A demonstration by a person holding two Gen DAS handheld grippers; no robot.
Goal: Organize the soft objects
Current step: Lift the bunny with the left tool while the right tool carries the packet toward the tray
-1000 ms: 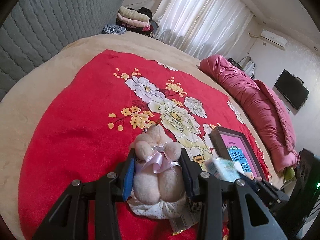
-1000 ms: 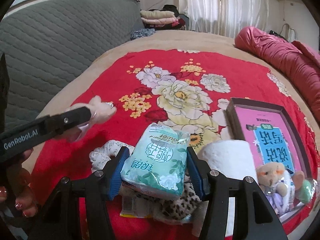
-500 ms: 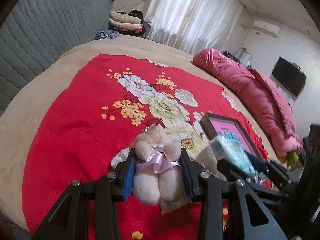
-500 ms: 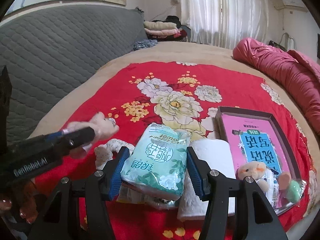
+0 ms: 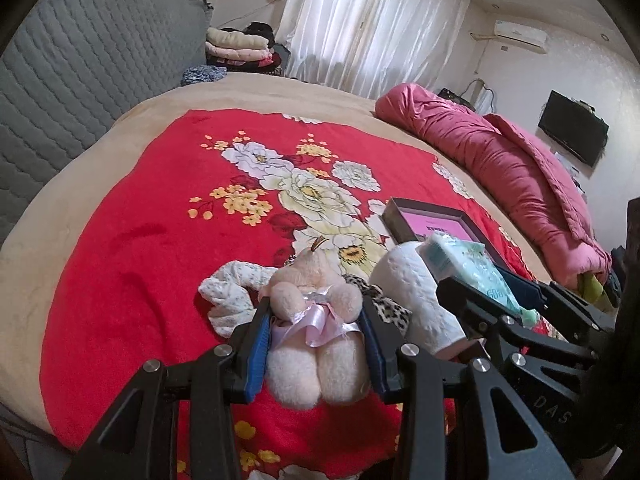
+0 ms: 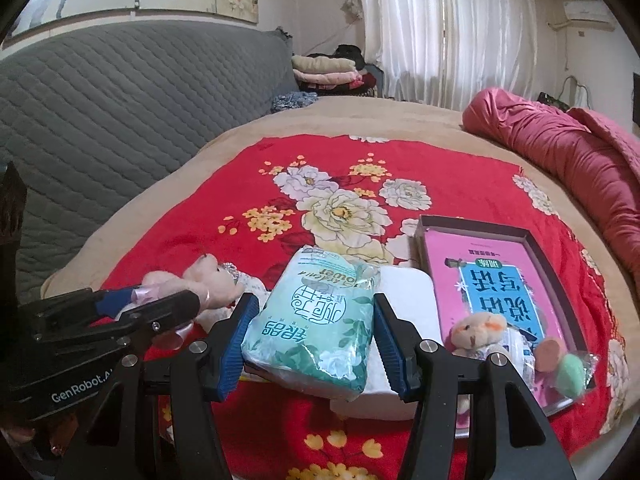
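My left gripper point(image 5: 314, 312) is shut on a pale pink plush bear point(image 5: 316, 320) with a ribbon and holds it above the red floral blanket point(image 5: 160, 216). My right gripper point(image 6: 314, 312) is shut on a green tissue pack point(image 6: 316, 328); the pack also shows in the left wrist view point(image 5: 464, 268). A white paper roll point(image 5: 412, 296) lies under it. A dark box with a pink lining point(image 6: 492, 280) holds a small bear point(image 6: 480, 330) and a bag of soft balls point(image 6: 564, 364). A white patterned cloth point(image 5: 232, 292) and a leopard-print cloth point(image 5: 384, 304) lie below the bear.
The bed has a beige cover point(image 5: 280, 96) and a grey quilted headboard point(image 6: 120, 92). A rolled pink duvet point(image 5: 500, 168) lies along the right side. Folded clothes point(image 5: 240, 46) are stacked beyond the bed, near white curtains point(image 5: 372, 28).
Both grippers have risen and drawn back from the bed with their loads still held. The cloths, the roll and the box now show lower and farther off.
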